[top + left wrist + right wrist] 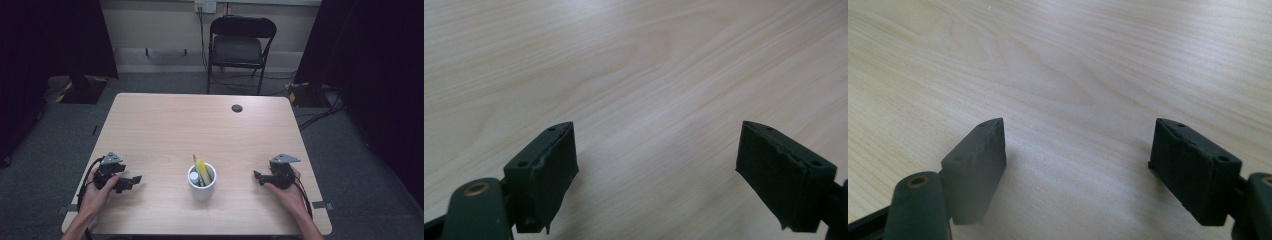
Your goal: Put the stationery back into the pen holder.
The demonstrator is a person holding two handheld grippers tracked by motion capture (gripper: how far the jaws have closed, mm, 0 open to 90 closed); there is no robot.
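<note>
On the pale wooden bench a white cup stands near the front edge, about midway between the person's two hands, and it holds a yellow marker, a thin pencil-like stick and a white-capped pen, all leaning upright inside it. The left hand-held gripper rests low on the bench to the left of the cup, well apart from it, with its tips turned toward the cup; in the left gripper view its two black jaws stand wide apart over bare wood grain, released, with nothing between them. The right hand-held gripper lies to the right of the cup, also apart from it and pointing toward it, and the right gripper view shows its jaws spread just as wide over the bare bench, grasping nothing. Each gripper is held in a hand, the left hand and the right hand, with a cable trailing back along the forearm. A small dark round grommet sits near the far edge of the bench, and a black folding chair stands on the floor beyond it.
</note>
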